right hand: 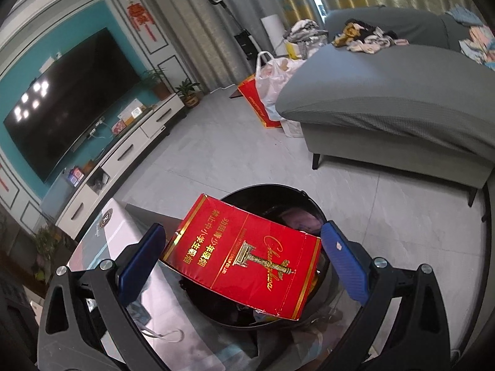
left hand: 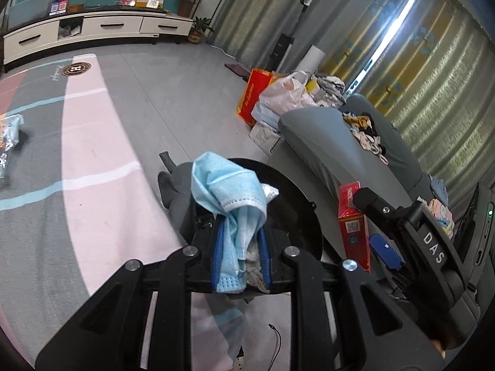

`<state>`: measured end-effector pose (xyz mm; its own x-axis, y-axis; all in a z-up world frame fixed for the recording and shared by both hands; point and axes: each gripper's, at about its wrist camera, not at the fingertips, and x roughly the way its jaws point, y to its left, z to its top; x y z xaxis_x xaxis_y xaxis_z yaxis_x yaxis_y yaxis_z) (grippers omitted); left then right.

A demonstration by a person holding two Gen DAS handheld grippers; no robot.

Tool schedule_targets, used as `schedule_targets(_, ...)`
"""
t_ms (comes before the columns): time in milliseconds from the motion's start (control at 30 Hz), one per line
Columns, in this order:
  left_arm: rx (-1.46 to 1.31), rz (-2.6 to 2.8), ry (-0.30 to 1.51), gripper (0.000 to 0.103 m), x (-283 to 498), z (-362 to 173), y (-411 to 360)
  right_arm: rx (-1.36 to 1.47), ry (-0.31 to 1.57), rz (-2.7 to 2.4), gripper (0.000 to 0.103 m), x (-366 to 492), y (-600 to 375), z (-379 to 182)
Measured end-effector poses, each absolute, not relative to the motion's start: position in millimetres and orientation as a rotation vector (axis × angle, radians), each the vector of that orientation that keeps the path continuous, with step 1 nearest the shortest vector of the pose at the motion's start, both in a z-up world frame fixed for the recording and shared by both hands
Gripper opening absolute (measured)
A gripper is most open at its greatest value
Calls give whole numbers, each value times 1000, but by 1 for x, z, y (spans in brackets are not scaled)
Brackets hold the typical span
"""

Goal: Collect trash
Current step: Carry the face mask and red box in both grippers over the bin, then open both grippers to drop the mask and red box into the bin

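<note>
Holding one mask (left hand: 230,198), one carton (right hand: 244,256)

You face a teal wall (right hand: 18,77) with a television (right hand: 71,111), grey tiled floor (right hand: 222,154), grey sofa (right hand: 386,92), daylit curtains (left hand: 417,61).

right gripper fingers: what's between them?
The red carton lies between the right gripper's blue fingers, over the black bin. Right wrist view; contact unclear.
</note>
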<state>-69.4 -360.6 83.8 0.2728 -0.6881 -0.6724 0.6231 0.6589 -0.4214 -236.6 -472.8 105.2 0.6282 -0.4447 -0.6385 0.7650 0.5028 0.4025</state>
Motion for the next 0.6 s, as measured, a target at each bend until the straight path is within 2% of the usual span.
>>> schedule_targets(600,-4,-915,1019,22,-70,51,-408,828,533,-733,98,-234,-490,82)
